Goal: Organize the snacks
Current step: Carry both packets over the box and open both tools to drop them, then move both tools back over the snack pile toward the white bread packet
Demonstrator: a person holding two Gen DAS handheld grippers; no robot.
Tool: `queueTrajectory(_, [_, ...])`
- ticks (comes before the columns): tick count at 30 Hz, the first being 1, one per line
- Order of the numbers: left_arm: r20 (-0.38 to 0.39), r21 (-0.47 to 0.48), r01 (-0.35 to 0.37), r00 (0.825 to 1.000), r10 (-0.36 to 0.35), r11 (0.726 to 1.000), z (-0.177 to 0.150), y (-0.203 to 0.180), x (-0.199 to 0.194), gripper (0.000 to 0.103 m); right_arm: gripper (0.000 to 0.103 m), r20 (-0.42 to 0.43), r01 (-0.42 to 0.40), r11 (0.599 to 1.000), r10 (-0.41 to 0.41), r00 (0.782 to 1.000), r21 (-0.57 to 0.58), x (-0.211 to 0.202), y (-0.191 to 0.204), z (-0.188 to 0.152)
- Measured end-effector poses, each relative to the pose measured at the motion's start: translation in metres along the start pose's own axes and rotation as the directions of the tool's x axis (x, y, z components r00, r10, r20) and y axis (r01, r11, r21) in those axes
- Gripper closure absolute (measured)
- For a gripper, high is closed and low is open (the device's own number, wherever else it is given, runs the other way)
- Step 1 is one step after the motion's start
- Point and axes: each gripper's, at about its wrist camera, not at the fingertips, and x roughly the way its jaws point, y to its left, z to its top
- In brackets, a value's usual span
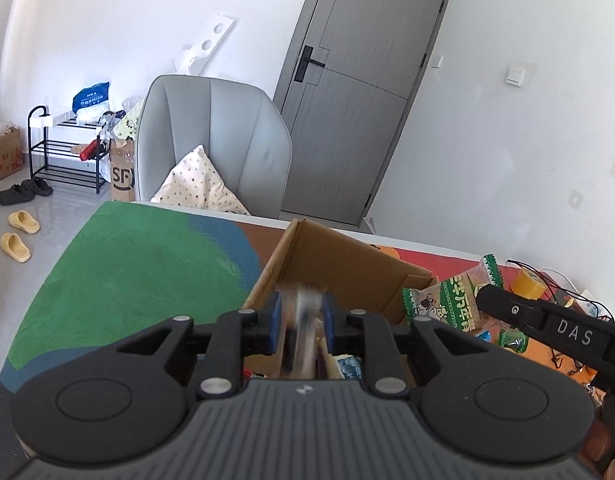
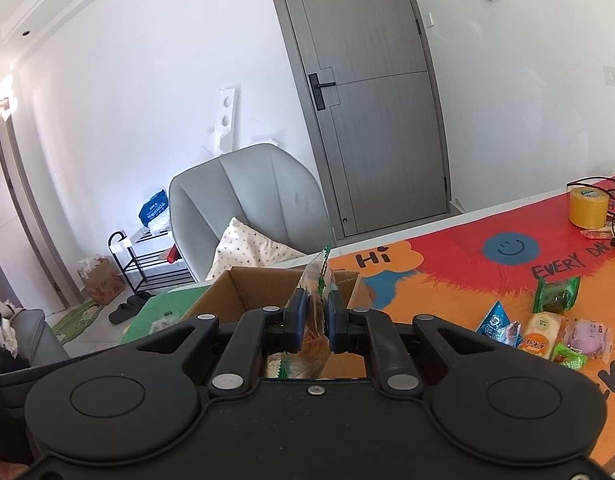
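Right wrist alone shows the tape roll (image 2: 588,208).

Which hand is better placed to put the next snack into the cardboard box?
Right. The right gripper is shut on a green-edged packet above the cardboard box; the left gripper looks open around a blurred snack.

The left gripper (image 1: 300,318) is matte black plastic: two curved link arms with triangular cut-outs, round raised discs at the wide shoulders, silver pivot pins, and flat blue rubber pads (image 1: 274,323) on its fingers. Its base is grey and ribbed, with one small screw in the middle. The right gripper (image 2: 316,318) has the same build, with a smooth black base; white letters "DAS" mark its side.
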Motion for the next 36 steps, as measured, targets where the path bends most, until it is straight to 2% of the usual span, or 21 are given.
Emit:
queueTrajectory(4, [-0.016, 0.004, -0.008, 1.000, 0.008, 1.000, -0.001, 0.000, 0.002, 0.082, 0.085, -0.008, 0.006, 1.000, -0.006, 1.000, -0.001, 0.003, 0.002, 0.001])
queueTrajectory(6, [-0.020, -0.001, -0.010, 1.000, 0.010, 1.000, 0.000, 0.001, 0.000, 0.080, 0.076, -0.007, 0.004, 1.000, -0.004, 1.000, 0.011, 0.001, 0.001, 0.001])
queueTrajectory(8, [-0.015, -0.004, -0.018, 1.000, 0.017, 1.000, 0.000, 0.002, -0.003, 0.078, 0.074, -0.008, 0.007, 1.000, -0.007, 1.000, 0.022, -0.001, -0.001, 0.001])
queueTrajectory(12, [-0.008, -0.015, -0.029, 1.000, 0.029, 0.999, -0.002, 0.002, -0.011, 0.064, 0.067, -0.014, 0.008, 0.998, -0.007, 1.000, 0.055, -0.005, -0.007, 0.000])
queueTrajectory(20, [-0.001, -0.020, -0.047, 0.999, 0.047, 0.999, -0.005, -0.003, -0.020, 0.046, 0.052, -0.021, 0.017, 0.995, -0.015, 1.000, 0.098, -0.020, -0.021, -0.009])
queueTrajectory(22, [0.002, -0.020, -0.054, 0.999, 0.055, 0.998, -0.006, -0.005, -0.023, 0.038, 0.049, -0.026, 0.022, 0.994, -0.019, 0.999, 0.106, -0.024, -0.025, -0.011])
queueTrajectory(23, [0.004, -0.020, -0.058, 0.998, 0.058, 0.998, -0.006, -0.006, -0.024, 0.031, 0.046, -0.028, 0.023, 0.994, -0.020, 0.999, 0.110, -0.026, -0.026, -0.012])
queueTrajectory(25, [0.011, -0.020, -0.066, 0.998, 0.066, 0.998, -0.008, -0.009, -0.028, 0.024, 0.041, -0.027, 0.026, 0.993, -0.023, 0.999, 0.117, -0.032, -0.031, -0.015])
queueTrajectory(27, [0.017, -0.011, -0.069, 0.997, 0.069, 0.998, -0.009, -0.013, -0.031, 0.019, 0.027, -0.023, 0.034, 0.991, -0.032, 0.999, 0.127, -0.038, -0.035, -0.017])
queueTrajectory(33, [0.011, 0.020, -0.071, 0.997, 0.071, 0.997, -0.020, -0.032, -0.037, 0.015, 0.009, -0.017, 0.062, 0.987, -0.061, 0.998, 0.148, -0.058, -0.052, -0.025])
queueTrajectory(36, [0.008, 0.036, -0.062, 0.998, 0.062, 0.997, -0.026, -0.045, -0.041, 0.015, 0.007, -0.010, 0.078, 0.984, -0.078, 0.997, 0.158, -0.068, -0.063, -0.027])
